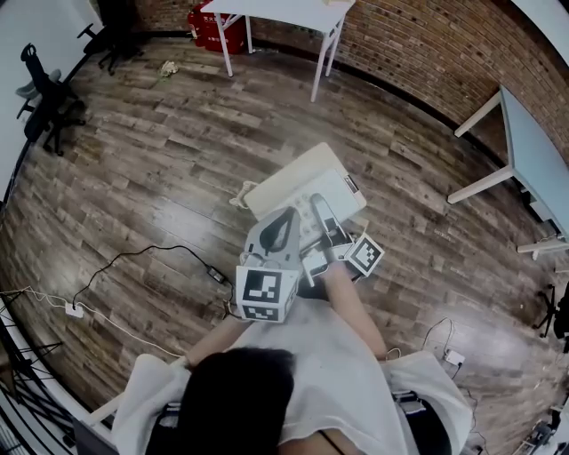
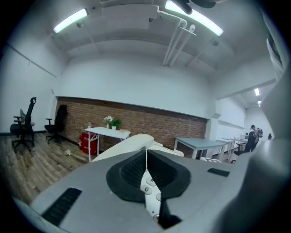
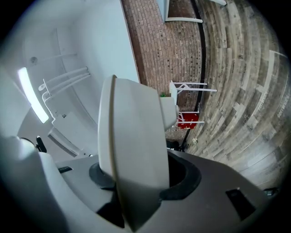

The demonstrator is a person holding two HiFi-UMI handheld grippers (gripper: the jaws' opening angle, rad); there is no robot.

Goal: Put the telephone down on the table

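Head view: the cream telephone is held over the wooden floor, just in front of the person. The left gripper grips the phone's near edge on the left. The right gripper grips the same edge just to the right. A black cable lies on the floor left of the phone. A white table with a red box under it stands well beyond the phone, and a grey table stands far to its right.

Left gripper view: the left gripper is clenched on the telephone. Its dark pads pinch a thin keyed part, where round buttons show between them. The handset rises just past the jaws. Beyond the phone are the white table, a brick wall and the grey table.

Right gripper view: the right gripper is clamped on the telephone. The phone's broad cream body stands up out of the jaws and fills the middle of the view. The red box and the floor show behind the phone.
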